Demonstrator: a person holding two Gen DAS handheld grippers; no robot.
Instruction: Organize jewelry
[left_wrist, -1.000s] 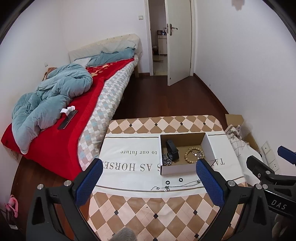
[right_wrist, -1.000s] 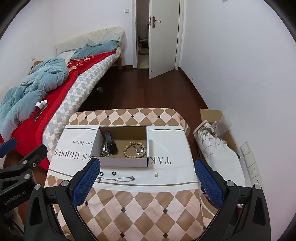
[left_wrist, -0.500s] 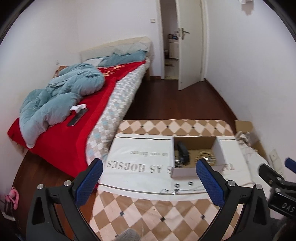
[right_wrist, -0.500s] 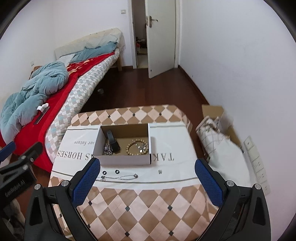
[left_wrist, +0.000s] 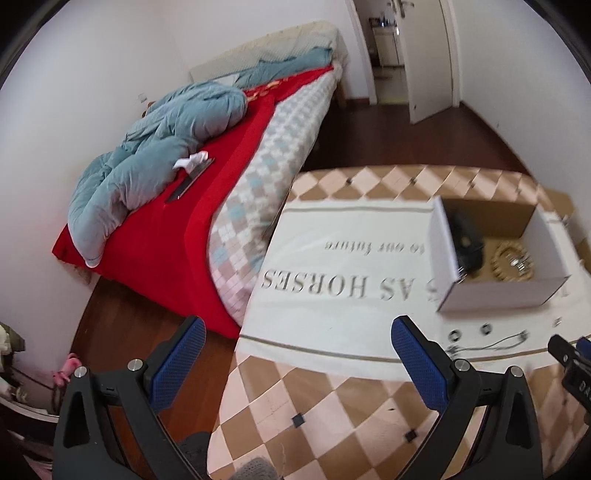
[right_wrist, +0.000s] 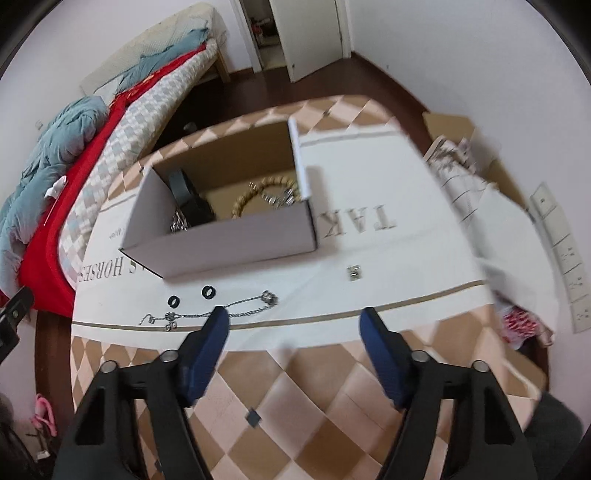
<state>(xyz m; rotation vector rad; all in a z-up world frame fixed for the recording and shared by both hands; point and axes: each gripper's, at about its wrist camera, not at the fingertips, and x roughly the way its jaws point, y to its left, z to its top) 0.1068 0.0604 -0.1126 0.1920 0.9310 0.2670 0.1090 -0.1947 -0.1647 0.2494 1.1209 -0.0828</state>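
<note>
Chain: loose on the tabletop, touching nothing but the cloth, just ahead of the right claw's left fingertip.
Two black rings: just beyond the chain.
Small clasp: ahead of the right claw.
Box: farther ahead; holds bead bracelet.
Right claw: jaws apart, just been closing, nothing between.
Left claw: jaws wide apart, empty; box to its right.

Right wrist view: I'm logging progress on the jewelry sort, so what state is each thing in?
cardboard box: open, partly filled.
beaded bracelet: in the box.
silver chain: loose on the cloth, outside the box.
two black rings: on the cloth, outside the box.
small metal piece: on the cloth, apart.
right gripper: open, empty, fingers just closing in.
left gripper: open, empty.
door: ajar.
</note>
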